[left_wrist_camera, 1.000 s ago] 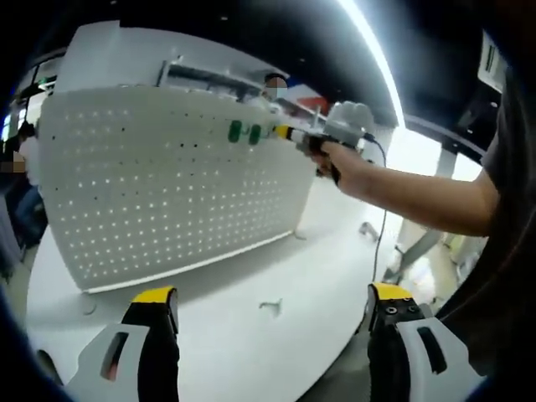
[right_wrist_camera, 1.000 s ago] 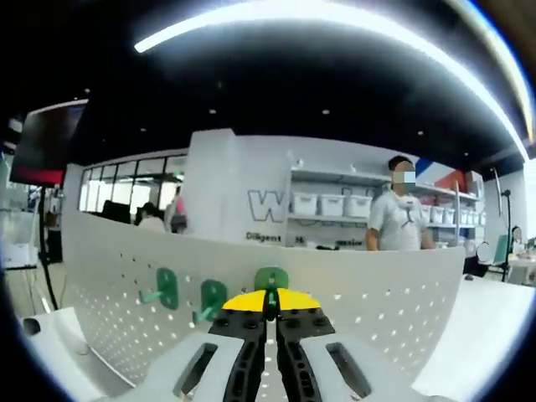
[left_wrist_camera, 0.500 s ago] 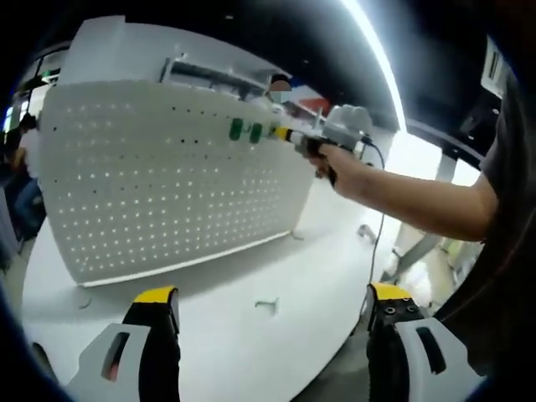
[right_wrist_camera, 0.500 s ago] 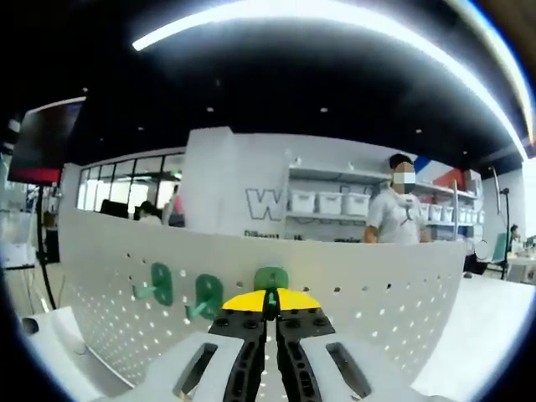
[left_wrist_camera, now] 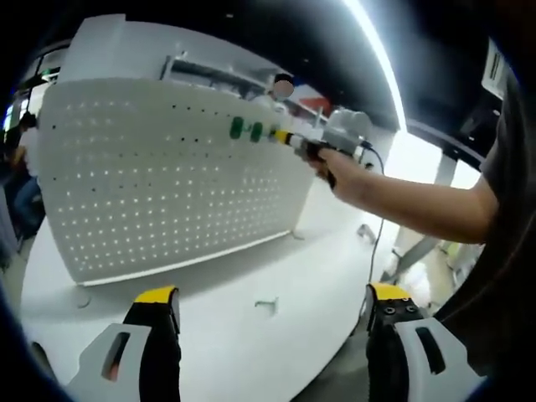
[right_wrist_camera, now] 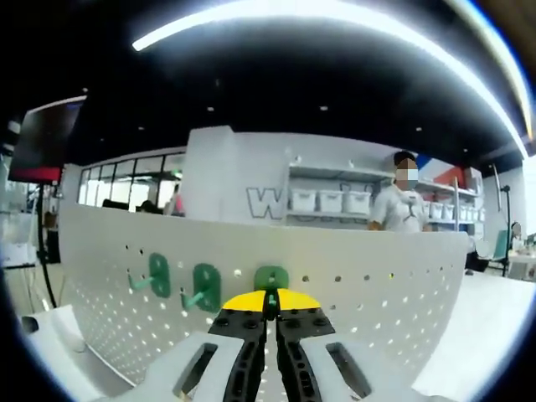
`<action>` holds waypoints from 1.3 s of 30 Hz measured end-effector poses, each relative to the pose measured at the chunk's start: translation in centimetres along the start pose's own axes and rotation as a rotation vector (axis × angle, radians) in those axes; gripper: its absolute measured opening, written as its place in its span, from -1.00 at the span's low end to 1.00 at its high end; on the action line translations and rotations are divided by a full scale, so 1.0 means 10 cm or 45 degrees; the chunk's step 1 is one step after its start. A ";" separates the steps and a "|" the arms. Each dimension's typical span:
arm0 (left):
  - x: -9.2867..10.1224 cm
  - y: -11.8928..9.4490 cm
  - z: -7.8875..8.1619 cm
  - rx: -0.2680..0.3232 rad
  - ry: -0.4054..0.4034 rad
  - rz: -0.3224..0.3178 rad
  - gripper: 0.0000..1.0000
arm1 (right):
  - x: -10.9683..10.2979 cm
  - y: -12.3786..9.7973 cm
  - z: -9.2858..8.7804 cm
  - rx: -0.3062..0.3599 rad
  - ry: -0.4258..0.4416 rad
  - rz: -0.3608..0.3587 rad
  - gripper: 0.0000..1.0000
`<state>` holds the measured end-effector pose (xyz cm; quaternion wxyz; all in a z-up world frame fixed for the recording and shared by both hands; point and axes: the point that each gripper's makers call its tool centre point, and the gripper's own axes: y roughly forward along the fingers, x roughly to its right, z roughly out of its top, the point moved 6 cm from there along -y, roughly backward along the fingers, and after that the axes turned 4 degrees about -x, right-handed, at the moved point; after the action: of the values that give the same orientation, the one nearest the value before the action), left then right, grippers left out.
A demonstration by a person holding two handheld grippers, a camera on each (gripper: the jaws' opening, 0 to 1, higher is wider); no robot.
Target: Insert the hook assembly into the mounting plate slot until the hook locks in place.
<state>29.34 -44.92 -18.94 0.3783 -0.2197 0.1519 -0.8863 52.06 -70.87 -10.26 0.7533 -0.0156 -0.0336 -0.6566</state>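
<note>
A white perforated mounting plate (left_wrist_camera: 159,184) stands upright on a white table (left_wrist_camera: 226,335). Two green hooks (left_wrist_camera: 237,127) (left_wrist_camera: 256,131) hang near its top edge. To the right of them a hand holds my right gripper (left_wrist_camera: 283,136) against the plate. In the right gripper view that gripper (right_wrist_camera: 270,303) is shut on a third green hook (right_wrist_camera: 270,277), pressed to the plate (right_wrist_camera: 385,293), with the hung hooks (right_wrist_camera: 157,275) (right_wrist_camera: 203,286) to its left. My left gripper (left_wrist_camera: 270,295) hangs open low over the table, holding nothing.
A small metal hook (left_wrist_camera: 266,305) lies on the table between my left jaws, and another small part (left_wrist_camera: 366,230) lies by the table's right edge. The person's arm (left_wrist_camera: 419,201) reaches in from the right. Shelves and a person (right_wrist_camera: 400,218) stand behind the plate.
The right gripper view has turned more squarely onto the plate, so the two hung hooks sit nearer its middle. The green hook stays gripped at the plate. My left gripper has barely moved.
</note>
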 end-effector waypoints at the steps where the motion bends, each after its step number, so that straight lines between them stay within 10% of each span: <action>1: 0.00 0.00 0.00 -0.002 0.002 0.002 0.87 | 0.00 0.01 0.00 -0.001 -0.007 -0.002 -0.99; 22: 0.01 -0.04 0.02 0.022 -0.016 0.002 0.86 | 0.02 0.03 -0.07 -0.091 0.041 0.046 -0.87; 39: 0.07 -0.12 0.02 0.050 0.004 -0.002 0.87 | -0.02 -0.31 0.41 0.060 0.021 0.057 -0.71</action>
<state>28.29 -44.64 -18.07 0.3815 -0.2109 0.1349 -0.8898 48.89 -70.86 -6.30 0.7682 0.0068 -0.0426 -0.6388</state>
